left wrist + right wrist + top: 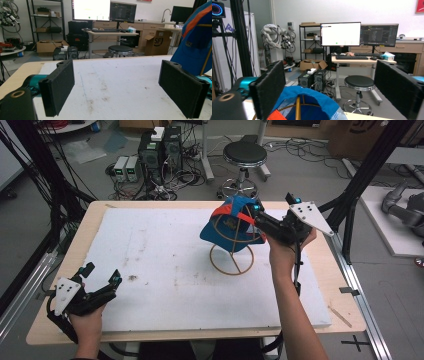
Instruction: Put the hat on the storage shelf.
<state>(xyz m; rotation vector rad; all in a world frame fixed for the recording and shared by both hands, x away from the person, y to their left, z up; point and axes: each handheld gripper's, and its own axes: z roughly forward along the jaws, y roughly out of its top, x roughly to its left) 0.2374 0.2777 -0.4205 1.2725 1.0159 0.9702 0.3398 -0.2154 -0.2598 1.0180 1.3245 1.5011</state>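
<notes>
My right claw [257, 215] is spread wide over the back of the blue cap [227, 225], gripping nothing; the cap sits on a wire stand [231, 257], mid-table. My left claw [107, 287], also wide and empty, rests well apart at the near left corner.

Cap [231, 225]: blue, orange-red trim, small yellow emblem. Wire stand [231, 256]: tan-gold. Counter [65, 251]: pale wood edge; white sheet [165, 270], brown-speckled. Grippers: black jaws, teal accents, grey plates. Stool [244, 154]: black seat.

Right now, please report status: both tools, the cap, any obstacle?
Left tool open, low over the white foam board. Right tool open astride blue fabric cap on brass wire stand. No obstacle.
</notes>
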